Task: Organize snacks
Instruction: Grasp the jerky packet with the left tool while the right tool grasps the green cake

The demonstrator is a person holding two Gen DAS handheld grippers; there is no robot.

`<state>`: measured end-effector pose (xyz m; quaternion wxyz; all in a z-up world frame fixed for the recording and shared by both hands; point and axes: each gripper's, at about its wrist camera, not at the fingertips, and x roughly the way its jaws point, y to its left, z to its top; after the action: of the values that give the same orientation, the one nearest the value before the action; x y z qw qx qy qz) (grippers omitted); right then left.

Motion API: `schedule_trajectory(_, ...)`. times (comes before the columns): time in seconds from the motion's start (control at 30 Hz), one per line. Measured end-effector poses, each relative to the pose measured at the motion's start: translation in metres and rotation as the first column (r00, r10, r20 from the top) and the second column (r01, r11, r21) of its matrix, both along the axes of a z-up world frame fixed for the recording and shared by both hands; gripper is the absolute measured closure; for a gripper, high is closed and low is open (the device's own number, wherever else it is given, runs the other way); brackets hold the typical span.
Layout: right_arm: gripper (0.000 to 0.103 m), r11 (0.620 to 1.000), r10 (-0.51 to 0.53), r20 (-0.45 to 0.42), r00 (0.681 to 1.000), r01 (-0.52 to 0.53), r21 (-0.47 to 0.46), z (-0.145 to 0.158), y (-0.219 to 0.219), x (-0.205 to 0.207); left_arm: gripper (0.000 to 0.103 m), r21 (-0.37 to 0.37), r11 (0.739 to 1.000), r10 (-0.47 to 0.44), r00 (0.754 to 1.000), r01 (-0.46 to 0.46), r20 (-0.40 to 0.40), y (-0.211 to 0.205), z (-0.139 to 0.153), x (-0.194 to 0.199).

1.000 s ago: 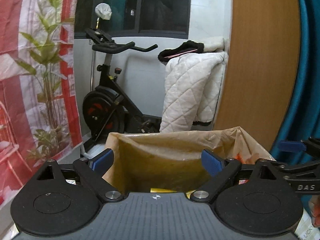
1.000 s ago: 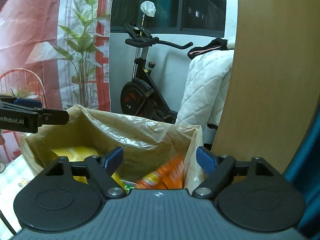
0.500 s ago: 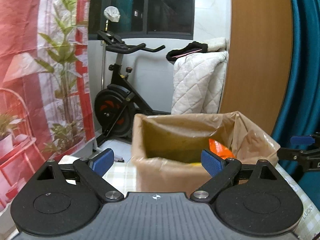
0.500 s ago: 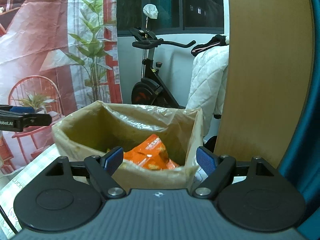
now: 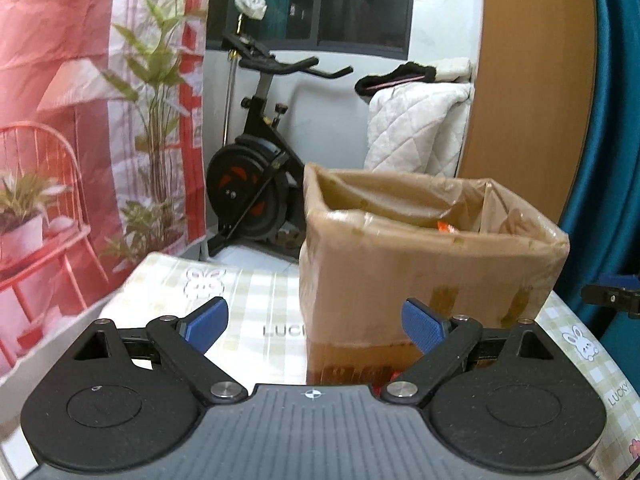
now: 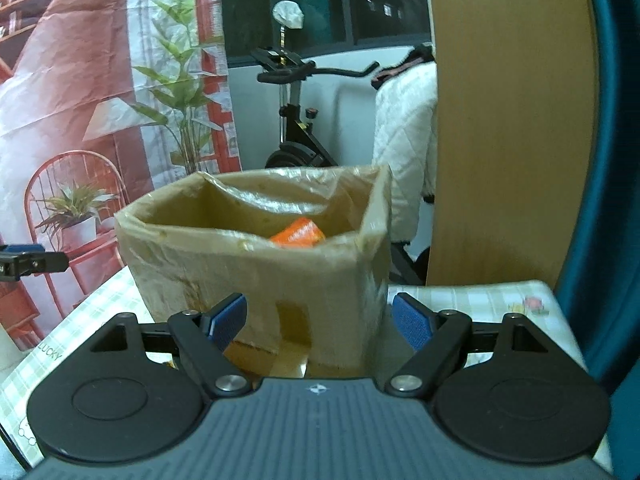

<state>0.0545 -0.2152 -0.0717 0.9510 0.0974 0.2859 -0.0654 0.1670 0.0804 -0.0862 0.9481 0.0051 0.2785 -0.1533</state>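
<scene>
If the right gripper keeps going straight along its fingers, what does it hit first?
Most likely the near wall of the cardboard box. The right gripper is open and empty, and the box side fills the gap between its fingers. It points somewhat downward, so it might meet the checked tablecloth at the box's foot; depth is unclear.

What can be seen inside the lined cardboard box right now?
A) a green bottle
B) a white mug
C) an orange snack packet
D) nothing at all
C: the right wrist view shows an orange snack packet poking above the near wall of the cardboard box.
</scene>
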Motion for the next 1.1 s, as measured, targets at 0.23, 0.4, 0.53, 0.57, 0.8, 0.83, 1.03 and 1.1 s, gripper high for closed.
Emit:
schedule_trajectory(0.23,0.021,0.998,-0.034,-0.054,0.998,0.036,0.044,-0.035,-0.005,-0.019,0.013,-0.004,1.000,0.022,0.997,-0.023,-0.067,0.017,-0.023,-0.006)
schedule_trajectory(0.4,0.028,0.997,-0.029,-0.110,0.993,0.036,0.065,-0.063,0.004,-0.025,0.014,-0.012,0.999,0.029,0.992,-0.031,-0.120,0.023,-0.043,-0.008)
schedule_trajectory(0.53,0.037,0.997,0.038,-0.147,0.988,-0.028,0.070,-0.078,0.019,-0.022,0.018,-0.015,1.000,0.024,0.987,-0.027,-0.162,0.025,-0.058,-0.008)
schedule_trajectory(0.57,0.038,0.996,0.067,-0.157,0.985,-0.058,0.064,-0.081,0.025,-0.020,0.018,-0.017,0.999,0.024,0.985,-0.027,-0.172,0.026,-0.061,-0.007)
schedule_trajectory(0.8,0.042,0.994,0.111,-0.192,0.975,-0.108,0.026,-0.103,0.048,0.010,0.023,-0.017,0.999,0.038,0.976,-0.043,-0.213,0.033,-0.080,-0.007)
schedule_trajectory(0.83,0.042,0.994,0.105,-0.189,0.976,-0.102,0.025,-0.106,0.050,0.014,0.023,-0.019,0.999,0.041,0.975,-0.046,-0.217,0.034,-0.082,-0.007)
schedule_trajectory(1.03,0.041,1.000,0.026,-0.252,0.967,-0.023,0.013,-0.135,0.054,0.048,0.025,-0.020,0.998,0.053,0.968,-0.060,-0.245,0.038,-0.094,-0.006)
schedule_trajectory(1.1,0.041,1.000,-0.002,-0.276,0.961,0.006,0.017,-0.143,0.055,0.055,0.027,-0.022,0.998,0.055,0.964,-0.063,-0.261,0.041,-0.100,-0.005)
